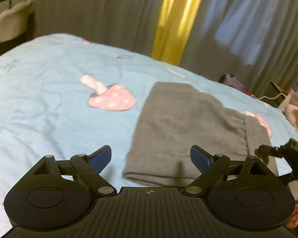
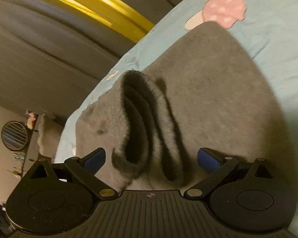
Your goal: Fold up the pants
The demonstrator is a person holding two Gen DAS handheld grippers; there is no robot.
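Left gripper wide apart, blue pads clear of everything, nothing between them. Grey pants lie folded into a compact rectangle on the light blue bedspread, folded edge nearest the camera, waistband seam toward the right. Pink mushroom print just left of the pants, not touching. Right gripper pokes in at the right edge over the pants; frame is blurred, probably not touching the fabric. Grey curtains with a yellow strip behind the bed.
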